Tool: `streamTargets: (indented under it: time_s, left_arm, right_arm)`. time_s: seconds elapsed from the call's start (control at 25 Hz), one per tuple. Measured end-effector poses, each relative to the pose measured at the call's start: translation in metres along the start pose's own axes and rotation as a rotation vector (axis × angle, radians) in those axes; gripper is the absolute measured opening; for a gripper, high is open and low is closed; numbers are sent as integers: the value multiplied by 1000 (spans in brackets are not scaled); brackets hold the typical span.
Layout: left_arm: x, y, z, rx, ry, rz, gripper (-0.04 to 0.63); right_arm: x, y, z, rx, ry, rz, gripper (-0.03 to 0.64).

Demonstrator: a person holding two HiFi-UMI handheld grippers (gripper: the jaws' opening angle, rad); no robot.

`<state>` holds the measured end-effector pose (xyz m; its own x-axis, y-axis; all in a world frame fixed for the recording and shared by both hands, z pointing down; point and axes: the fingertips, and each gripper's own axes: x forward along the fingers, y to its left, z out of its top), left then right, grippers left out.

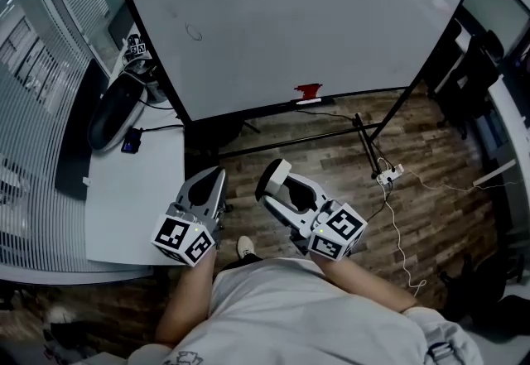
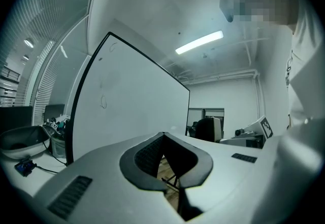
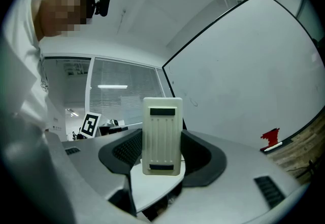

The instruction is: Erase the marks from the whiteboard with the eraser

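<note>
Right gripper view shows my right hand-held gripper (image 3: 162, 151) clamped on the cream rectangular plastic eraser (image 3: 162, 126). It stands upright between the jaws so that, I judge, its flat face can be pressed to the large black-framed whiteboard (image 3: 244, 75) ahead. My left hand-held gripper (image 2: 163, 139) is pinched together on nothing, held spare beside the right one. Both hang well short of the whiteboard. A faint small oval pen mark (image 1: 194, 32) sits toward the whiteboard's left edge, well above its ledge, and that is my likely target. A small red object (image 1: 308, 91) rests on that ledge.
</note>
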<state>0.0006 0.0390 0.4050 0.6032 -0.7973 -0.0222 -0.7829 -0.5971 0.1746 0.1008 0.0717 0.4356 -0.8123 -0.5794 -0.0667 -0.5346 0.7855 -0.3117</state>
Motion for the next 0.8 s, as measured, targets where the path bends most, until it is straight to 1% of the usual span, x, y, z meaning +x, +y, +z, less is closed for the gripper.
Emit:
streamTargets:
  time_s: [0.12,0.28,0.4,0.68,0.8]
  left_arm:
    - [16,41,12,5,-1,-21,8]
    - [20,62,28,20,-5,-38,8]
    - [25,92,37,25,-5,-49,8]
    - [28,147,40,21,14,-80,8]
    - [30,165,39,5,17,-83,8]
  right_arm:
    - [43,-13,8,-11,-8,-16,235]
    - [67,-15,17,-25,-29,-28,235]
    - [100,-20,20,-31,-35,-34,235]
    - [166,-23,16,-27,-44,-27,235]
    - [184,-26,9,-5,-30,-23,235]
